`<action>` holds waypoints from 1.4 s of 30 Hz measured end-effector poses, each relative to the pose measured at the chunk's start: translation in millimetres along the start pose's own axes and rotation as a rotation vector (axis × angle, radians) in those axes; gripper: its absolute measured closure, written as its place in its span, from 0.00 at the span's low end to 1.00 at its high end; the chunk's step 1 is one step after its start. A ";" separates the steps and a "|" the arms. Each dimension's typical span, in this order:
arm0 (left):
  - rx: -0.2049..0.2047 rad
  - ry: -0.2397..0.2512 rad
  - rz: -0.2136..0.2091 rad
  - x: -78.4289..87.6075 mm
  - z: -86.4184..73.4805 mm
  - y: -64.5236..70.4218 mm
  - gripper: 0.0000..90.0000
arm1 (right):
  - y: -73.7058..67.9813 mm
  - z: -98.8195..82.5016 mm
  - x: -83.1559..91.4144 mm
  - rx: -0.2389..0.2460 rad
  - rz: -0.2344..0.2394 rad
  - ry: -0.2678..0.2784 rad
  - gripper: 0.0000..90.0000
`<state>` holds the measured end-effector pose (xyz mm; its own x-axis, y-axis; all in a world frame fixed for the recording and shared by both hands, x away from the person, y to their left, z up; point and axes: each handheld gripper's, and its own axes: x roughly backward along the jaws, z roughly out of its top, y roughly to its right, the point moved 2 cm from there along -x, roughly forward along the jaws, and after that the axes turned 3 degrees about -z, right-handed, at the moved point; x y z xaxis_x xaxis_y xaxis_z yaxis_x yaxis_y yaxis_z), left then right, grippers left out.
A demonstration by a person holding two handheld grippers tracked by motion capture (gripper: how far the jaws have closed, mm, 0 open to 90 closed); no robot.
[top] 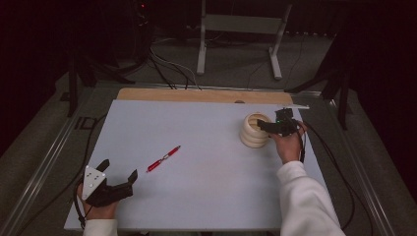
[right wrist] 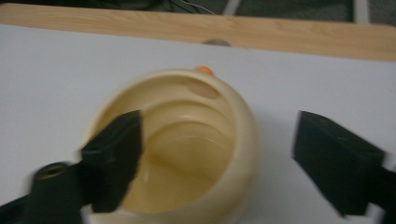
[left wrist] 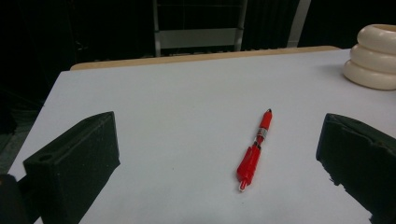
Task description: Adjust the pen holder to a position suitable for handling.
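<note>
Two grippers: both with jaws apart
Right gripper (top: 265, 127): one jaw inside the cream ringed cup (top: 254, 131), one outside its wall, not yet pressing
Left gripper (top: 118, 178): empty, red pen (top: 163, 158) ahead

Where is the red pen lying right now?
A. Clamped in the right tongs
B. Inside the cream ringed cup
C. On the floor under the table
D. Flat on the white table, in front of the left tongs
D: the red pen lies flat on the white table, untouched, ahead of the open left tongs, while the right tongs are over at the cream ringed cup.
</note>
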<state>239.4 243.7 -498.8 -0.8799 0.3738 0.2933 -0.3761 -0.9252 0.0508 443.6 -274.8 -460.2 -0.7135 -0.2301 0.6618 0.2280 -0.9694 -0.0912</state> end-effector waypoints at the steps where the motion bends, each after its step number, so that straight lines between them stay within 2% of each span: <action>1: -0.002 -0.001 -0.001 -0.3 0.0 0.1 0.00 | 1.9 -1.4 -3.5 -0.014 -0.010 -0.020 0.32; 5: -0.001 -0.001 -0.002 -0.5 0.0 0.5 0.00 | 4.6 -3.7 -7.2 -0.044 -0.028 -0.046 0.52; 7: -0.001 0.000 -0.002 -0.6 0.0 0.6 0.00 | 4.0 -4.8 -8.8 -0.044 -0.022 -0.061 0.58; 10: -0.001 0.000 -0.002 -0.5 0.0 0.5 0.00 | 3.2 -6.6 -12.0 -0.047 -0.024 -0.084 0.64; 12: -0.002 -0.001 -0.002 -0.4 0.0 0.4 0.00 | 3.7 -6.8 -12.3 -0.070 -0.022 -0.087 0.67; 16: -0.004 -0.004 -0.004 -0.7 -0.1 0.4 0.00 | 4.6 -7.9 -12.0 -0.067 -0.032 -0.099 0.79; 17: -0.004 -0.004 -0.004 -0.7 -0.1 0.4 0.00 | 4.6 -7.9 -12.0 -0.067 -0.032 -0.099 0.79; 18: -0.004 -0.005 -0.003 -0.6 0.0 0.6 0.00 | 5.5 -8.9 -11.3 -0.062 -0.028 -0.092 0.84; 20: -0.002 -0.002 -0.002 -0.6 0.0 0.7 0.00 | 5.3 -9.6 -11.1 -0.059 -0.024 -0.095 0.84; 23: -0.002 -0.003 -0.002 -0.5 -0.1 0.1 0.00 | 2.6 -10.2 -9.2 -0.032 -0.039 -0.089 0.85; 24: -0.001 -0.003 -0.002 -0.4 -0.2 0.1 0.00 | 0.1 -10.7 -7.6 -0.005 -0.034 -0.082 0.85; 25: -0.001 -0.003 -0.002 -0.4 -0.2 0.1 0.00 | 0.1 -10.7 -7.6 -0.005 -0.034 -0.082 0.85; 36: -0.004 -0.006 -0.003 -0.7 -0.3 0.4 0.00 | -21.3 -16.9 4.8 0.066 0.068 -0.076 0.85; 38: -0.003 -0.007 -0.004 -0.9 -0.4 0.6 0.00 | -31.4 -19.3 8.0 0.092 0.103 -0.079 0.85; 40: -0.003 -0.008 -0.004 -1.0 -0.5 0.8 0.00 | -35.3 -20.0 9.1 0.103 0.109 -0.082 0.85; 41: -0.003 -0.009 -0.004 -1.2 -0.5 1.1 0.00 | -45.9 -21.5 11.4 0.132 0.133 -0.085 0.85; 42: -0.003 -0.009 -0.004 -1.2 -0.5 1.1 0.00 | -45.9 -21.5 11.4 0.132 0.133 -0.085 0.85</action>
<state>239.9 242.2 -499.6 -0.8758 0.3770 0.3012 -0.3807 -0.9234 0.0488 410.8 -234.7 -464.5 -0.6138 -0.3419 0.7116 0.4053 -0.9100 -0.0876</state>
